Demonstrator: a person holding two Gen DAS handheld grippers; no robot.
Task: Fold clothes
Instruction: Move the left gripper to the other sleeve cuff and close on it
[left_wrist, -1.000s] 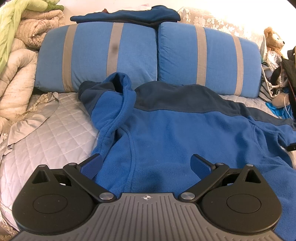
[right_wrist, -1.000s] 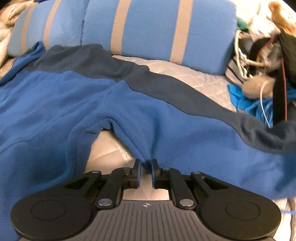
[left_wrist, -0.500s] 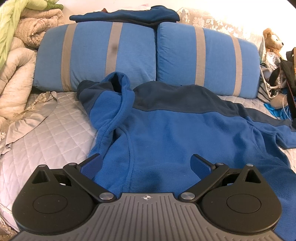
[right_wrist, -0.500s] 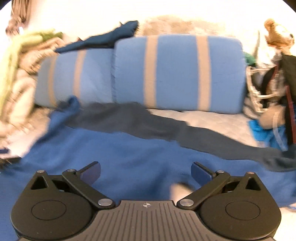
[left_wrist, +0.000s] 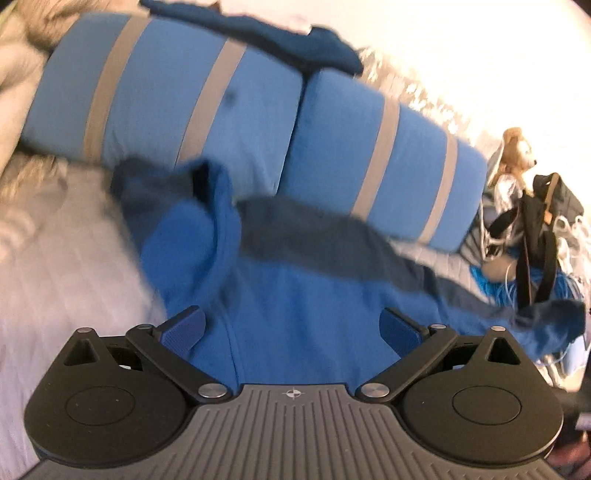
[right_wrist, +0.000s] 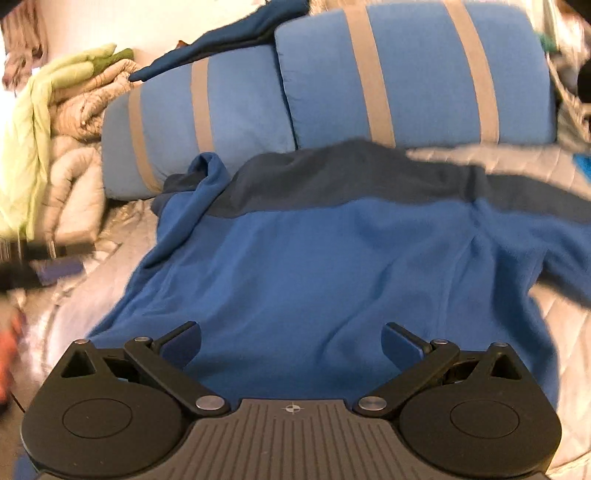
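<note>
A blue fleece jacket (left_wrist: 303, 295) (right_wrist: 332, 266) with a dark navy shoulder band lies spread on the quilted grey bed cover (left_wrist: 62, 251). Its collar stands bunched at the upper left, and one sleeve (left_wrist: 546, 325) trails off to the right. My left gripper (left_wrist: 291, 328) hovers open above the jacket's body, holding nothing. My right gripper (right_wrist: 291, 339) is open too, over the lower middle of the jacket, with nothing between its fingers. Both views are motion-blurred.
Two blue pillows with grey stripes (left_wrist: 207, 99) (right_wrist: 406, 74) line the back, with a folded navy garment (left_wrist: 280, 37) on top. Piled blankets (right_wrist: 55, 129) sit at the left. A teddy bear (left_wrist: 517, 147), a black bag and cables (left_wrist: 535, 236) clutter the right.
My right gripper let go of the jacket's edge, opened, and pulled back and leftward to face the whole jacket. The left gripper stayed open and tilted, swinging its view to the right.
</note>
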